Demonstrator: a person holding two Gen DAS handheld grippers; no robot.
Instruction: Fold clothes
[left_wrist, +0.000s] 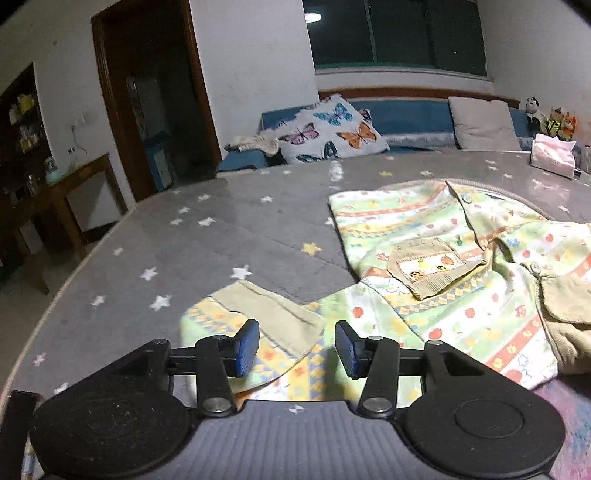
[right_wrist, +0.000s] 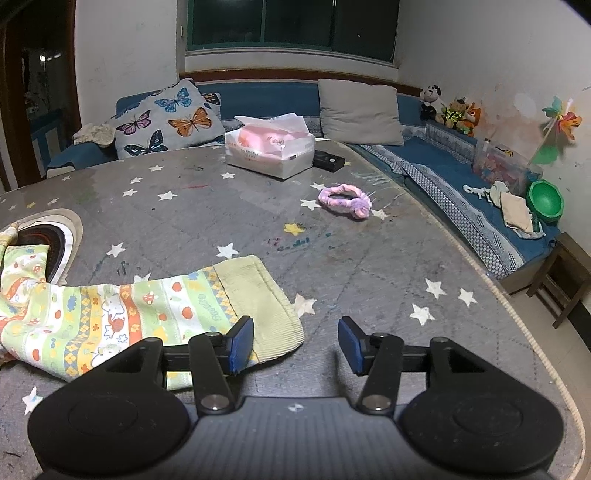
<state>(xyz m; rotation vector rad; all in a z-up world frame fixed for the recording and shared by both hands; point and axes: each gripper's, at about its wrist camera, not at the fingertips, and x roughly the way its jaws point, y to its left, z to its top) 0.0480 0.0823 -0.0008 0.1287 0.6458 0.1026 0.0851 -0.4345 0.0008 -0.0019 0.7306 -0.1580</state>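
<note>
A child's patterned jacket (left_wrist: 436, 266), green, yellow and orange with beige corduroy cuffs, collar and pocket, lies spread on the grey star-print table (left_wrist: 221, 236). My left gripper (left_wrist: 297, 347) is open, just above one sleeve, with its beige cuff (left_wrist: 273, 314) between and ahead of the blue pads. In the right wrist view the other sleeve (right_wrist: 122, 317) lies flat, its beige cuff (right_wrist: 258, 299) pointing right. My right gripper (right_wrist: 295, 345) is open; its left pad (right_wrist: 240, 345) is over the cuff's near edge, the right pad over bare table.
A tissue box (right_wrist: 271, 151), a black device (right_wrist: 328, 160) and a pink-purple headband (right_wrist: 345, 201) lie on the far table. A round inset (right_wrist: 55, 240) sits beside the jacket. The table edge (right_wrist: 517, 314) curves along the right. A blue sofa with cushions stands behind.
</note>
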